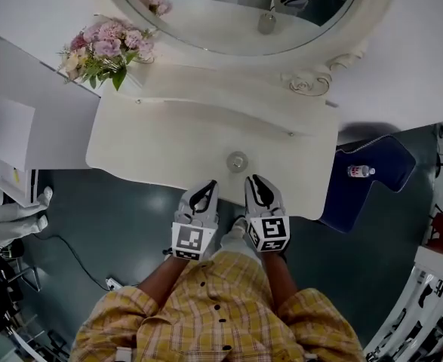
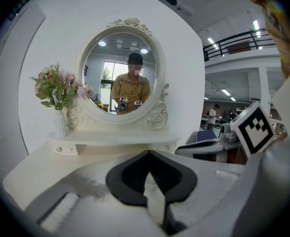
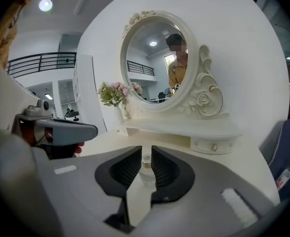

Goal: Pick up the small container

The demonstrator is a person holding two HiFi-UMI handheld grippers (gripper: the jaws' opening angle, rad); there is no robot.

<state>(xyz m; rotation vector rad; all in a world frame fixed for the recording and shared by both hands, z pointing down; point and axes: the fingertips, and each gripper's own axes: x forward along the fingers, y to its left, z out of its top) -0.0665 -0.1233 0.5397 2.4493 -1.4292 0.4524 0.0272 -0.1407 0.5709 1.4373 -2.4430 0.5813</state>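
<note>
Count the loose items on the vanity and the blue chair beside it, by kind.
small container: 1
vase of flowers: 1
plastic bottle: 1
Total: 3

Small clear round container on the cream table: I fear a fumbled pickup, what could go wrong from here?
The right hand-held gripper has a narrow gap between its jaws, seemingly narrower than the small clear round container ahead; advancing so could shove or tip it. The shut left hand-held gripper alongside might bump it.
</note>
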